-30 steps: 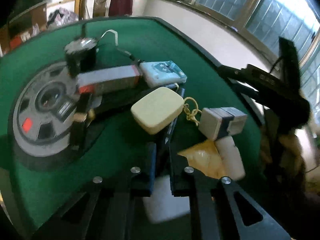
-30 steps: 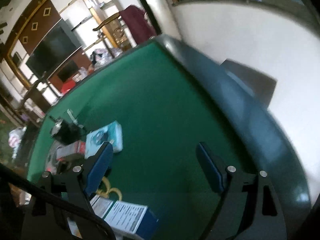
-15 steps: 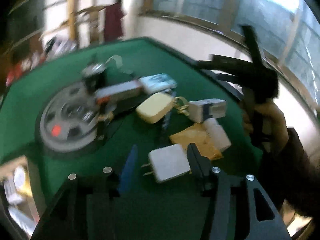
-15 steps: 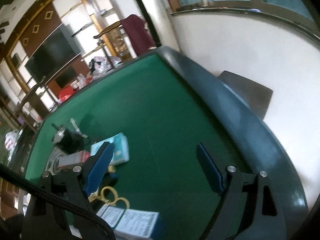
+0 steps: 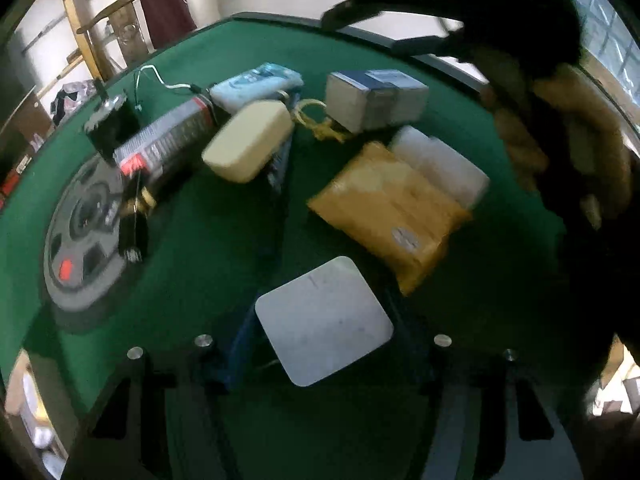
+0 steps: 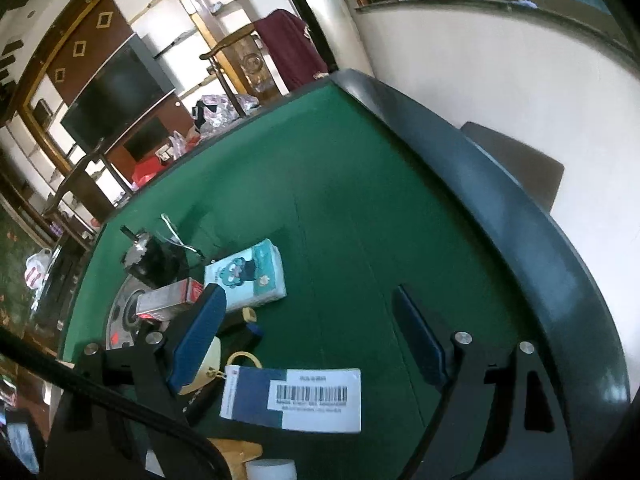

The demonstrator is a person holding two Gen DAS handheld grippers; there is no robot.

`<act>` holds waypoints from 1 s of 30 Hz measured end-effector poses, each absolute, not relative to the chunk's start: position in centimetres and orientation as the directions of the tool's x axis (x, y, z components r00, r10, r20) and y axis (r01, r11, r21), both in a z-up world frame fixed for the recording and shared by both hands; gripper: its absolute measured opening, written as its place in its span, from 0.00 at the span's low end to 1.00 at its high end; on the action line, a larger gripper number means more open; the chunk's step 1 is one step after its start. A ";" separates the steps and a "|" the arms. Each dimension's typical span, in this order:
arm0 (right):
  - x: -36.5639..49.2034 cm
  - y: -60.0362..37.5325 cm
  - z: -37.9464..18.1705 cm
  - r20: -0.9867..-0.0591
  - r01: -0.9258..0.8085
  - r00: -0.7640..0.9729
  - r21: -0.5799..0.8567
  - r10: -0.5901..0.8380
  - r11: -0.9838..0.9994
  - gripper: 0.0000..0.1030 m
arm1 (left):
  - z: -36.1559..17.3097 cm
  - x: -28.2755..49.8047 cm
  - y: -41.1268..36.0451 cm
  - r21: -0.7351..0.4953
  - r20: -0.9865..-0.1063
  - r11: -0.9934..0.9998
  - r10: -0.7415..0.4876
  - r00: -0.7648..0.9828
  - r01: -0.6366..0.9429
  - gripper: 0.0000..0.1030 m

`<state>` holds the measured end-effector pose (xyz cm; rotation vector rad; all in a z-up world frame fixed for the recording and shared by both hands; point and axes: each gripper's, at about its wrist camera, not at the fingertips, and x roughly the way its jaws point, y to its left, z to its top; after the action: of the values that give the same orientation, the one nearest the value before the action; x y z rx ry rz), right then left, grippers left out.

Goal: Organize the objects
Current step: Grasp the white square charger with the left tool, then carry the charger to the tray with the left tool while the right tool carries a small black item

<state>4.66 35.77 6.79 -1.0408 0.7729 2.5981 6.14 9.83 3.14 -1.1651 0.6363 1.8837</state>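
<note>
In the left wrist view my left gripper (image 5: 324,320) is closed around a white square charger (image 5: 323,321) and holds it over the green table (image 5: 200,248). Beyond it lie a yellow packet (image 5: 392,208), a white roll (image 5: 440,164), a blue-and-white box (image 5: 376,100), a cream case (image 5: 248,140) with a yellow cord, a tissue pack (image 5: 256,82) and a long grey-and-red box (image 5: 168,140). In the right wrist view my right gripper (image 6: 308,340) is open and empty above the felt, with the blue-and-white box (image 6: 296,400) and tissue pack (image 6: 248,274) near its left finger.
A grey round disc (image 5: 80,240) is set in the table at the left, with a black motor (image 5: 112,120) and white wire behind it. The table's dark padded rim (image 6: 520,240) curves along the right. A chair with a maroon cloth (image 6: 292,52) stands beyond the far edge.
My left gripper opened, then closed its fingers around the white charger. The view has swung toward the right gripper's hand. My right gripper has stayed open and dipped a little toward the table.
</note>
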 end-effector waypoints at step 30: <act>7.3 26.8 9.9 -0.700 -0.257 -0.710 0.360 -0.077 -0.897 0.83 | 7.3 9.5 -5.5 -0.229 -0.719 -0.860 0.465 -0.516 -0.456 0.50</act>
<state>7.27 26.81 9.92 -1.1497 0.6743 2.7336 9.54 -5.52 7.28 -1.1202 -0.0144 2.3530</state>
